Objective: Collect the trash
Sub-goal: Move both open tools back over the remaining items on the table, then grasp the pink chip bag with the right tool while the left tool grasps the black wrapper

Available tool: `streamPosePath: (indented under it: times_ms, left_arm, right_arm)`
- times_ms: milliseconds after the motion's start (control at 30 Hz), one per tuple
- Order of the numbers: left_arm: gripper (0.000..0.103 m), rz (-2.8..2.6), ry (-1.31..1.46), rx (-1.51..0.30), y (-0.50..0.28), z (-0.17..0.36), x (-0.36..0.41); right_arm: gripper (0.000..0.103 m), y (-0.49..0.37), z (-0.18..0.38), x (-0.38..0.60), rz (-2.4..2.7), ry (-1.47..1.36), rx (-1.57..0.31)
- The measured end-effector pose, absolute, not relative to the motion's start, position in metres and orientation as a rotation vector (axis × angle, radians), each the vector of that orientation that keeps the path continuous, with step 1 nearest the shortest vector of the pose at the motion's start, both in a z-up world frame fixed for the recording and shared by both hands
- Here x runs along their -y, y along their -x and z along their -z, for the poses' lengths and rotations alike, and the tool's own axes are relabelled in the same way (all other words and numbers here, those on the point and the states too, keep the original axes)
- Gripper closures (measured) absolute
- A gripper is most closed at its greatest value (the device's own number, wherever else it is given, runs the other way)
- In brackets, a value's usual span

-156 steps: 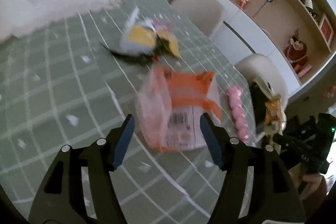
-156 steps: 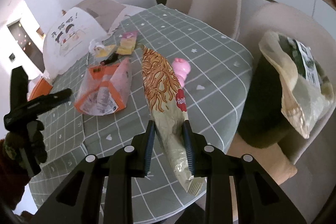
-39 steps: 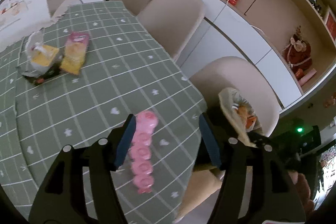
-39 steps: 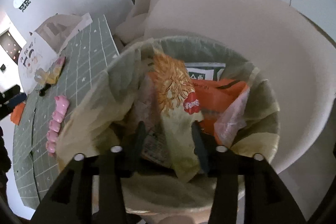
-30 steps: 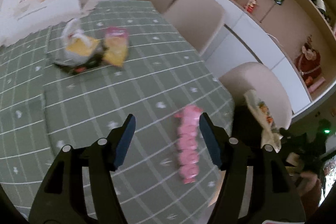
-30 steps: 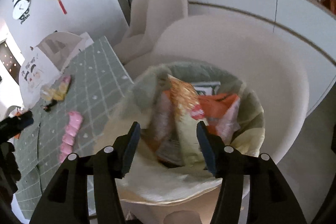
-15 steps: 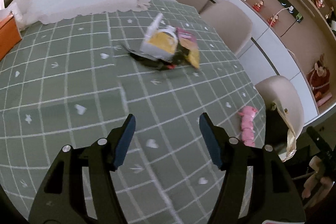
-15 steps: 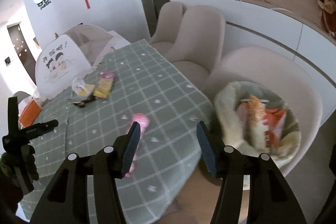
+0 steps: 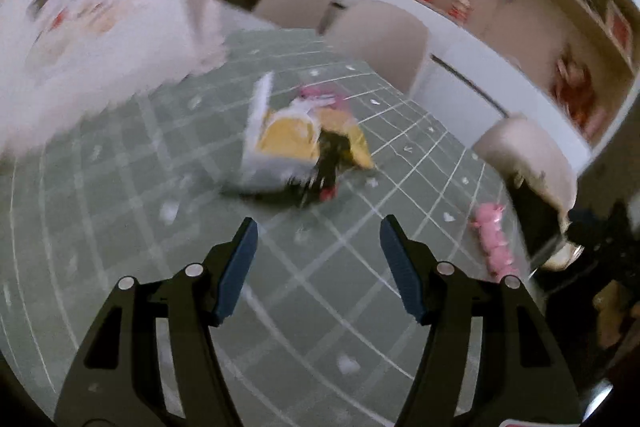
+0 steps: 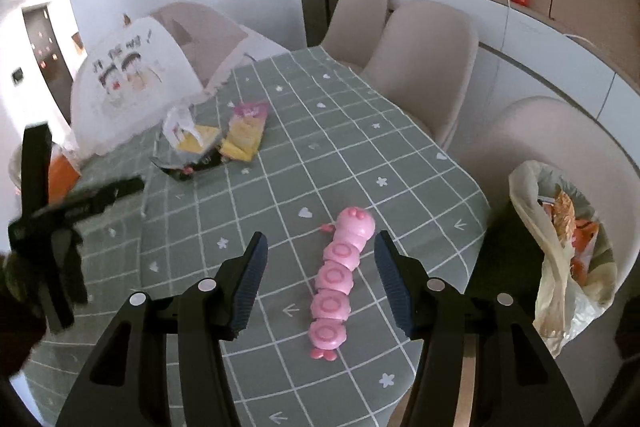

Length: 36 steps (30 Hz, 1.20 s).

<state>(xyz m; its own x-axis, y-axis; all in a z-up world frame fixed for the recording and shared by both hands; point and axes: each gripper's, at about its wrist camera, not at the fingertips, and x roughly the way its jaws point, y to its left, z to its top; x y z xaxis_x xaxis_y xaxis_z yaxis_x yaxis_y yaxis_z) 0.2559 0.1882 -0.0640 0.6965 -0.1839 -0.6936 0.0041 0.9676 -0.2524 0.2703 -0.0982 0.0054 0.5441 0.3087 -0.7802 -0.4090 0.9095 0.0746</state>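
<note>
The remaining trash is a small heap of crumpled wrappers (image 10: 208,143) lying on the far part of the table: a clear, crinkled plastic bag with a yellow panel, a flat yellow packet with a pink top beside it, and a dark foil scrap under them; in the left wrist view the same heap (image 9: 298,151) is smeared by blur, so I count about 3 pieces and cannot tell more. The left gripper (image 9: 316,239) hangs above the cloth just short of the heap, its 2 blue ribbed pads spread wide with nothing between them. The right gripper (image 10: 320,255) is likewise spread and empty, over the near end of the table, where a pink plastic caterpillar toy (image 10: 340,279) of 5 rounded segments lies between the lines of its fingers without touching them. The table wears a grey-green tablecloth (image 10: 304,155) with a white grid and small white hearts, stars and arrows. At the right, on 1 of 3 beige shell chairs, sits a bin lined with a pale, wrinkled bag (image 10: 560,259), holding orange and printed wrappers, its lower part hidden by the chair and gripper. A domed mesh food cover (image 10: 128,83) with a cartoon print stands beyond the heap.
</note>
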Motion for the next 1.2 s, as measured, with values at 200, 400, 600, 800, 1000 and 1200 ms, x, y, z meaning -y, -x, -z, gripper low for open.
streamPosePath:
  times_ms: [200, 400, 600, 800, 1000, 1200]
  left_arm:
    - [0.043, 0.154, 0.017, -0.863, -0.311, 0.089, -0.169]
    - [0.066, 0.117, 0.096, -0.931, -0.320, 0.102, -0.174]
    - [0.069, 0.068, 0.256, -0.943, -0.285, 0.091, -0.182]
    - [0.047, 0.030, 0.434, -0.945, -0.241, 0.090, -0.182]
    - [0.042, -0.011, 0.470, -0.933, -0.205, 0.083, -0.185]
    - [0.042, -0.045, 0.469, -0.912, -0.169, 0.075, -0.199]
  right_arm:
    - [0.050, -0.285, 0.009, 0.104, -0.421, 0.128, -0.947]
    - [0.050, -0.307, 0.023, 0.109, -0.397, 0.132, -0.977]
    - [0.050, -0.342, 0.037, 0.073, -0.511, 0.115, -0.995]
    - [0.050, -0.394, 0.052, 0.003, -0.640, 0.043, -0.977]
    - [0.066, -0.451, 0.085, -0.062, -0.652, 0.066, -1.016]
    - [0.068, -0.475, 0.106, -0.082, -0.644, 0.040, -1.037]
